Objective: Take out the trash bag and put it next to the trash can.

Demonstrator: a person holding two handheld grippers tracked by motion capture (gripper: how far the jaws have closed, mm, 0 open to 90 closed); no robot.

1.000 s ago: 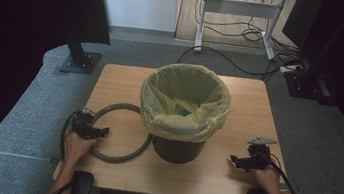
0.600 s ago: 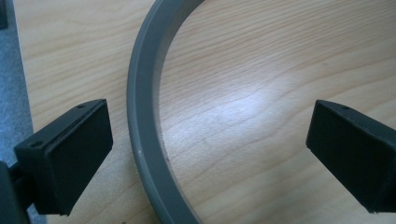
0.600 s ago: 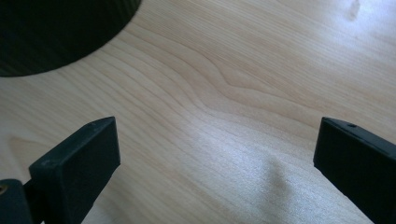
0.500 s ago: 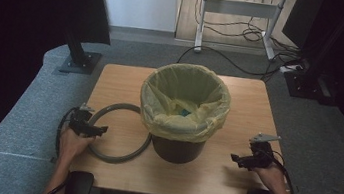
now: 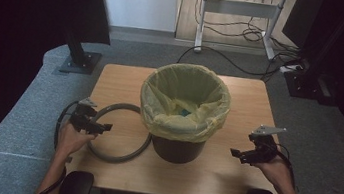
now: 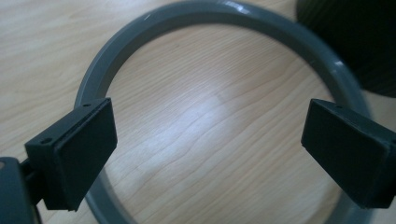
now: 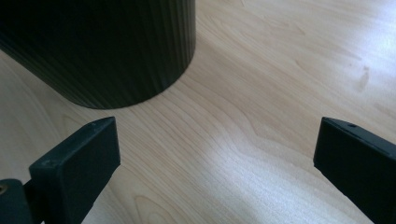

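a grey ring [image 5: 120, 133] is shown lying flat on the desk [image 5: 231, 170], just beside the black bin [image 5: 177, 148], which is lined with a yellow bag [image 5: 184, 106]. the left hand-held gripper [image 5: 90, 122] is held low over the near-left arc of the ring, its jaws spread wide; in the left gripper view the ring [image 6: 205, 18] is seen curving between and beyond the two pads, with nothing pinched. the right hand-held gripper [image 5: 248, 155] is held apart from the bin on the right, jaws likewise spread and empty; in the right gripper view the ribbed bin wall [image 7: 107, 46] is seen ahead and to the left.

risks, as judged from this arrangement: the ring band is narrow and flat on the wood, so a closure made too high would probably miss it, while one made too low could jam a pad against the desk. if the ring is dragged rather than lifted, the bin may be nudged, since the two lie so close. if the bin is left unsteadied by the right hand-held gripper, the loose bag edge could be caught and pulled inward when the ring is pressed over the rim.
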